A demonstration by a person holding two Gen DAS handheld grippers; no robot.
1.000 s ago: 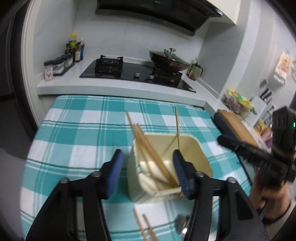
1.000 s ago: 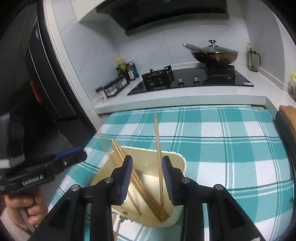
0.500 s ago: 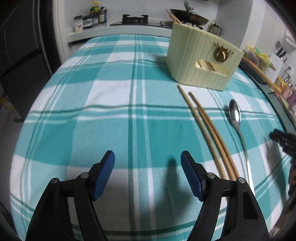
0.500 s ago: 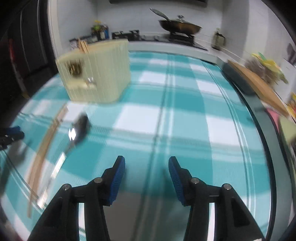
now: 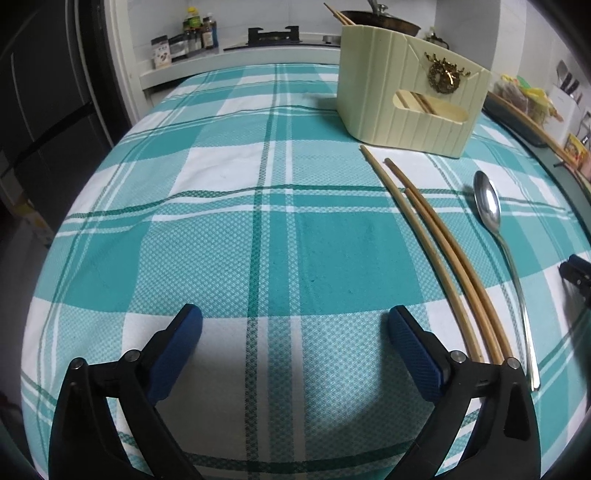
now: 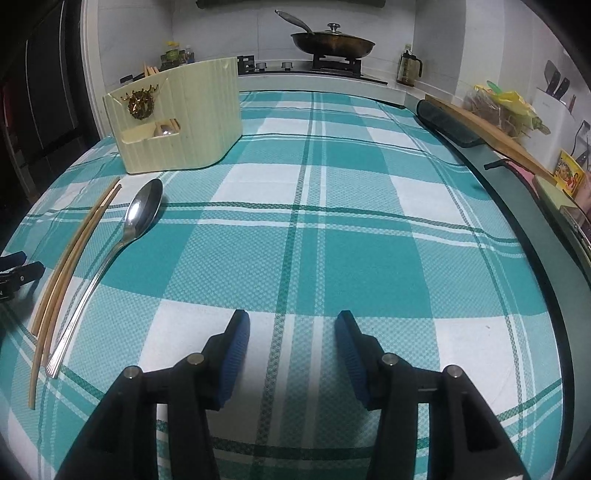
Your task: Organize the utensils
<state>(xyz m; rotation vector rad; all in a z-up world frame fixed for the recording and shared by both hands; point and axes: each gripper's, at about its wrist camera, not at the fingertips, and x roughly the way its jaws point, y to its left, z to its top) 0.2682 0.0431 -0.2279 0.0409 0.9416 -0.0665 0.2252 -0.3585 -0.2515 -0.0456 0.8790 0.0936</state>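
Nothing here can actually be read. The spice jar point(image 5: 160, 51) at the end of the row by the stove wears a pale label with dark marks, too small to make out. The bottles point(image 5: 199, 31) behind it carry coloured labels, equally unreadable. Over by the right-hand wall a yellow and red packet point(image 6: 570, 175) shows printed pictures and what may be lettering, but it is blurred past telling. The cream utensil holder point(image 6: 199, 122) bears only a gold ornament point(image 6: 140, 103), a decoration and not a word. No number or sign shows anywhere else.
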